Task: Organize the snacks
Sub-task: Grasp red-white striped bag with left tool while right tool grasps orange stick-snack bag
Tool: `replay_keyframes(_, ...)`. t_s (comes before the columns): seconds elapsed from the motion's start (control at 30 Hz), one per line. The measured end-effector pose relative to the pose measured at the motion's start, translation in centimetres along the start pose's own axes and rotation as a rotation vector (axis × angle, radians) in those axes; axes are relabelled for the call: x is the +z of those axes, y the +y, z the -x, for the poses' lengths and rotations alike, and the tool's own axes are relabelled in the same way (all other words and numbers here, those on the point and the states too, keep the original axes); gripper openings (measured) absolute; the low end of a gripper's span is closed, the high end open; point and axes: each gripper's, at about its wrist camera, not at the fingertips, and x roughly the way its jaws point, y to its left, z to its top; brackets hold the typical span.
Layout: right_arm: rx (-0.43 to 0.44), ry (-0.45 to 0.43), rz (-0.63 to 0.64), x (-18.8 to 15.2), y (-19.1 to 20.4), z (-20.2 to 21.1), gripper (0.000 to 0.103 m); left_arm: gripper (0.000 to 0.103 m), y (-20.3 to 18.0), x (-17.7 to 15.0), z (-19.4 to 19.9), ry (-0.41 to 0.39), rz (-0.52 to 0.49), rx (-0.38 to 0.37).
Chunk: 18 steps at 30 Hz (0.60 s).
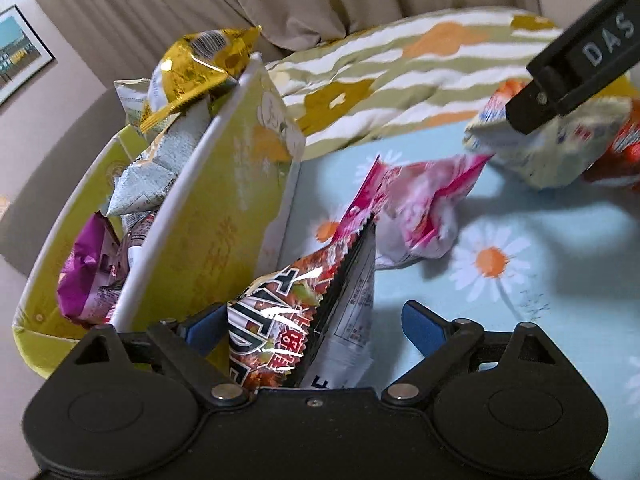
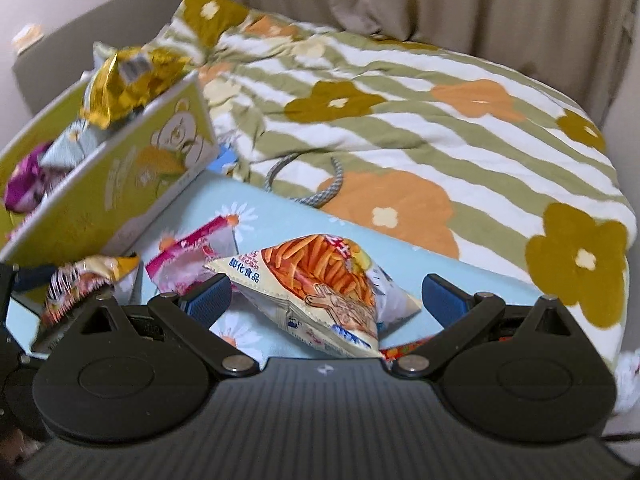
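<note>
Crinkly foil: the red-and-black snack packet [image 1: 296,320] stood on end between the left gripper [image 1: 314,322] fingers, jaws spread wide, pads not touching it, so nothing was gripped; judged it was propped against the box wall. Left of those fingers stood the yellow-green cardboard box [image 1: 224,200], already holding a purple bag [image 1: 86,268], pale bags and a gold bag [image 1: 192,68] heaped on top, likely the sorting target. Ahead and right of the fingers a pink packet [image 1: 416,208] lay loose on the daisy-print sheet [image 1: 520,280].

The right gripper [image 2: 326,300] was also wide open, holding nothing; the fries-picture bag [image 2: 320,284] lay flat between its blue pads [image 2: 210,298], apparently lined up for a pinch. A red wrapper [image 2: 400,350] peeked out under that bag. Beyond the fingertips lay a grey cord [image 2: 316,196], then the striped flower quilt [image 2: 440,120], then curtains [image 2: 440,0].
</note>
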Motion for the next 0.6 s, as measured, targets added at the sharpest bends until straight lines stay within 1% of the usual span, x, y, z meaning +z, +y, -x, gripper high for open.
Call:
replay_keyframes(0.1,0.016,0.015,0.023,0.1,0.1,-1.0,0.103,0.094,-0.4,-0.1,-1.0,0.025,-0.006,0.012)
replay_keyframes(0.13,0.019,0.018,0.028,0.1,0.1,-1.4,0.103,0.088,-0.4,-0.1,-1.3,0.032,-0.004,0.013)
replay_keyframes(0.17,0.023,0.021,0.032,0.2,0.1,-1.7,0.103,0.08,-0.3,-0.2,-1.5,0.036,-0.003,0.017)
replay_keyframes(0.23,0.028,0.026,0.039,0.3,0.1,-2.2,0.103,0.074,-0.1,-0.2,-1.5,0.025,-0.006,0.033)
replay_keyframes(0.27,0.028,0.028,0.044,0.3,0.1,-2.5,0.103,0.072,0.1,-0.2,-1.6,0.026,0.0,0.022)
replay_keyframes(0.3,0.028,0.029,0.047,0.3,0.1,-2.6,0.103,0.068,0.3,-0.2,-1.7,0.03,0.006,0.016)
replay_keyframes(0.33,0.028,0.031,0.052,0.3,0.1,-2.8,0.103,0.066,0.4,-0.3,-1.5,0.029,0.01,0.01)
replay_keyframes(0.6,0.026,0.047,0.107,0.3,0.4,-4.3,0.103,0.061,1.8,-0.3,-0.8,0.031,0.042,-0.037)
